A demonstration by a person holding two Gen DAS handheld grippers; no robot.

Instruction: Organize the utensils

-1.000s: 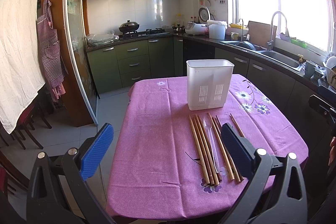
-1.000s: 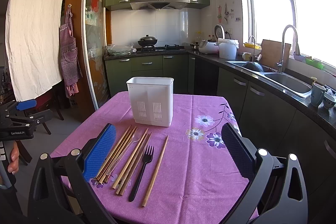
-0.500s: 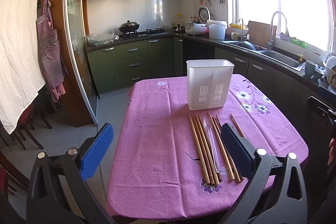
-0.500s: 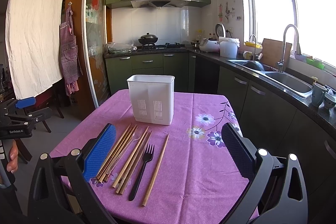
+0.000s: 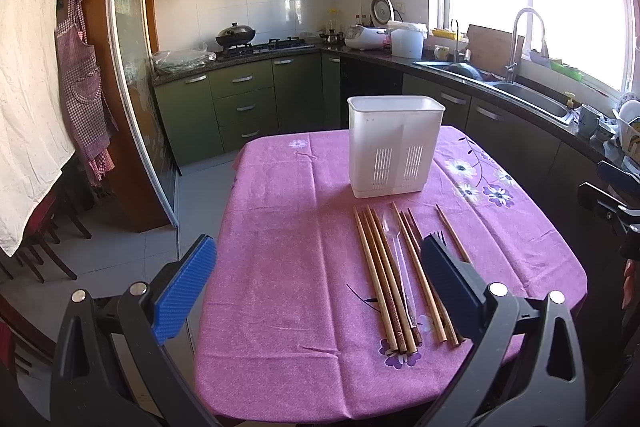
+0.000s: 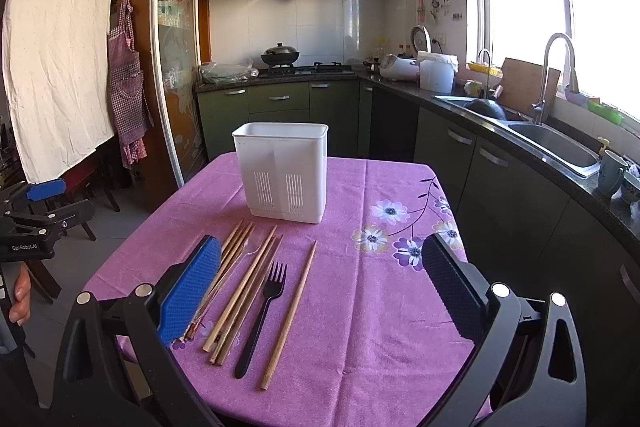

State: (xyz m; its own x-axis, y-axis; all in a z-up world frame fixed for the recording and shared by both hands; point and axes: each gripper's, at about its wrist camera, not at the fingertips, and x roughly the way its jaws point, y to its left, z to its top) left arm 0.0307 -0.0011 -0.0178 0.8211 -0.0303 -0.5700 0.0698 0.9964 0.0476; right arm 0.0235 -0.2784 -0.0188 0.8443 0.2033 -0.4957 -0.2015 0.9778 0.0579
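Note:
A white slotted utensil holder [image 5: 394, 147] [image 6: 285, 171] stands upright on the table with the purple floral cloth [image 5: 288, 267] [image 6: 360, 307]. In front of it lie several wooden chopsticks [image 5: 380, 279] [image 6: 240, 287], a clear plastic spoon [image 5: 394, 239] and a black plastic fork [image 6: 264, 307]; one chopstick [image 6: 290, 311] lies apart to the right of the fork. My left gripper [image 5: 316, 279] is open and empty, above the table's near edge. My right gripper [image 6: 320, 283] is open and empty, above the fork and chopsticks.
Green kitchen cabinets and a counter with a sink [image 6: 552, 143] run along the right side. A glass sliding door [image 5: 132, 87] and chairs stand to the left. The other gripper shows at the left edge of the right wrist view [image 6: 36, 223].
The right wrist view has edged slightly forward toward the table; the left view is almost unchanged. Both grippers stay open.

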